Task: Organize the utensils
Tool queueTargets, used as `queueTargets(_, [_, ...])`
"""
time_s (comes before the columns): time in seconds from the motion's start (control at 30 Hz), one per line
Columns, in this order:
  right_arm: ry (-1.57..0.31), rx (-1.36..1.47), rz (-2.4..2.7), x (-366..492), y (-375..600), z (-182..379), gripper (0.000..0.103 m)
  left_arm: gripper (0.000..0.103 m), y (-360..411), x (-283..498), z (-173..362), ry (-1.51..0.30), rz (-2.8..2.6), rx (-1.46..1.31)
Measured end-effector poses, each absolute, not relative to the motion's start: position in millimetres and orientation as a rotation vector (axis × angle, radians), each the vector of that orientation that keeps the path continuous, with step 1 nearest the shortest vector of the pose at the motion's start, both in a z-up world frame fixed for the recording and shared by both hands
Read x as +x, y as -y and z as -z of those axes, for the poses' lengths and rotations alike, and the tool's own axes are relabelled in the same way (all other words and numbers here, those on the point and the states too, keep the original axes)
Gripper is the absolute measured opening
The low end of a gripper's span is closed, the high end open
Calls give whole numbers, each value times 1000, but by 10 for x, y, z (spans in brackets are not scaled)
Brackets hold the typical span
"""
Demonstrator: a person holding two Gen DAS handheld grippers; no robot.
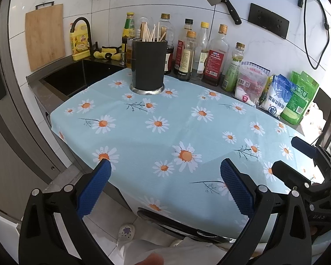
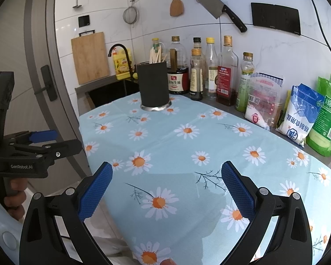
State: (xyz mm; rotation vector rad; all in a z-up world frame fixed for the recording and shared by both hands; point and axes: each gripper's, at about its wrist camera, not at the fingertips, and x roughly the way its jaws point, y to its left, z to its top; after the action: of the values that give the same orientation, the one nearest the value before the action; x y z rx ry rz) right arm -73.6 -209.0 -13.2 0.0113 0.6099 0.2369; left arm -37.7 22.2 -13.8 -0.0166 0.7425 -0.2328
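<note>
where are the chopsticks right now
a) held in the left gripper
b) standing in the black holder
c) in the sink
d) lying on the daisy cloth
b: the chopsticks stand upright in the black holder at the far end of the cloth, and both the left gripper and right gripper are open and empty.

Black cylindrical holder [image 1: 147,65] upright at cloth's far edge, wooden chopsticks [image 1: 151,32] standing inside.
</note>
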Motion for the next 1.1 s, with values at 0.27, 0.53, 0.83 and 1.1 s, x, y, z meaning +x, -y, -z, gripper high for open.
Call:
queueTargets(0.27, [-610, 20, -243, -682, 2126, 142, 95, 97, -202, -322, 136, -751, 223, -9])
queueTargets(0.53, [-615, 33, -235, -620, 2150, 153, 95, 97, -176, -205, 171, -777, 222, 0])
queueTargets(0.83, [-622, 85, -193, -427, 2264, 206, 95, 97, -83, 23, 150, -780, 228, 49])
queueTargets(1.1, [-666, 161, -114, -164, 2486, 290, 95, 97, 174, 484, 235, -839, 314, 128])
